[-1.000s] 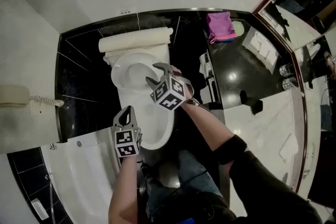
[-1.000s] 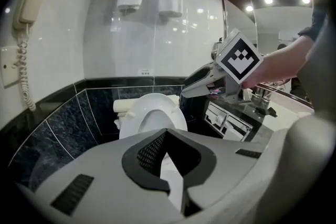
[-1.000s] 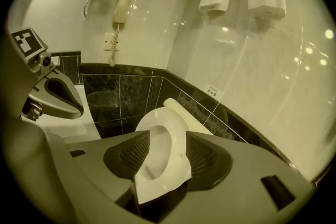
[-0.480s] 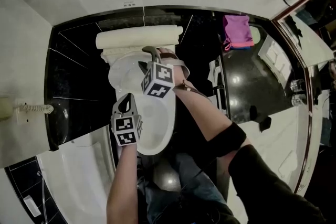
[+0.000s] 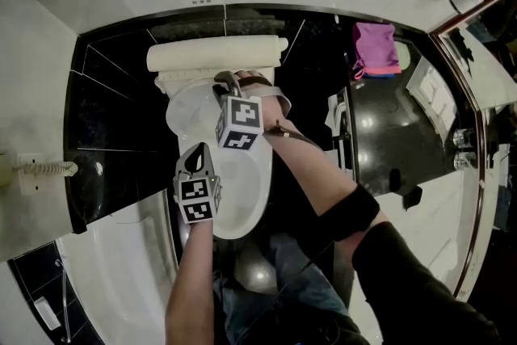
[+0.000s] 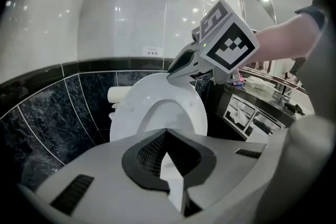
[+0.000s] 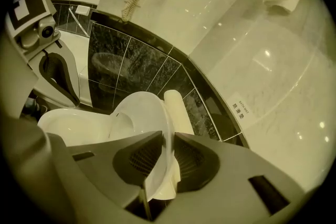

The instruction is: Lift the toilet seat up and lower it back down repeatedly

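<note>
Your right gripper has just been closing its fingers and pinches the seat by its rim, the edge running between them. The seat stands tilted up over the open bowl. Your left gripper hangs at the bowl's left edge, fingers together, holding nothing.
</note>
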`<state>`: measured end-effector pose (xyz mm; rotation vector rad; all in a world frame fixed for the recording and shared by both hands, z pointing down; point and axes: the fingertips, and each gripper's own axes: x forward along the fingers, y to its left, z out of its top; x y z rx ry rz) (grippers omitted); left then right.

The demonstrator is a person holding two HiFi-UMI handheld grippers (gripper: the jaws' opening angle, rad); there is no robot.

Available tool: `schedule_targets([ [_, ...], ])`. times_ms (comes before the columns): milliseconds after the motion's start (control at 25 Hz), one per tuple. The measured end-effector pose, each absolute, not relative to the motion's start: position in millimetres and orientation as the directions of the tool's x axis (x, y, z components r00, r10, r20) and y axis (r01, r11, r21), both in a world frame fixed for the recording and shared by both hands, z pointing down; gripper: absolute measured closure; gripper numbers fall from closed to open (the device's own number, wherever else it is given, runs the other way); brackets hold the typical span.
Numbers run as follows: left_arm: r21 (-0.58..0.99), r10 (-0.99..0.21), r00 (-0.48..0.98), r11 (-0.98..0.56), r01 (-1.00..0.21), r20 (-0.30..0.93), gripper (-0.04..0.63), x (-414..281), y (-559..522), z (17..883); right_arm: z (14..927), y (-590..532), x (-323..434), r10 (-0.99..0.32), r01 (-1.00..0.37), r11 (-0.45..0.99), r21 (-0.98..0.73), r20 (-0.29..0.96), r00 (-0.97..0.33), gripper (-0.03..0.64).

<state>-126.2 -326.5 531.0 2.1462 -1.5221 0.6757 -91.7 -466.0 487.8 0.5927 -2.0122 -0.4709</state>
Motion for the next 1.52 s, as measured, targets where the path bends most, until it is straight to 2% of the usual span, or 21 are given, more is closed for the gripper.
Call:
schedule_targets([
  [360, 0.059, -0.728, 0.274, -0.307, -0.950, 0.628, 0.607, -130.7, -298.2, 540.6, 475.2, -418.7, -95.4, -0.592, -0.211, 0.798, 0.565, 0.669, -0.449, 0.532],
  [760, 0.091, -0.703, 0.302, -0.321, -0.943, 0.643, 0.608, -136.4, -252.8, 537.7, 467.6, -316.2, -103.5, -0.604, -0.170, 0.779, 0.603, 0.650, -0.461, 0.534],
  [1240, 0.118, -0.696, 0.354, -0.364, -0.924, 0.624, 0.609, -143.0, -210.1, 538.1, 490.9, -212.3, -107.5, -0.634, -0.178, 0.761, 0.624, 0.656, -0.410, 0.532],
  [1520, 0.170, -0.688, 0.427, -0.411, -0.896, 0.587, 0.609, -149.2, -171.1, 547.8, 511.4, -166.3, -109.7, -0.679, -0.194, 0.729, 0.656, 0.659, -0.322, 0.532],
])
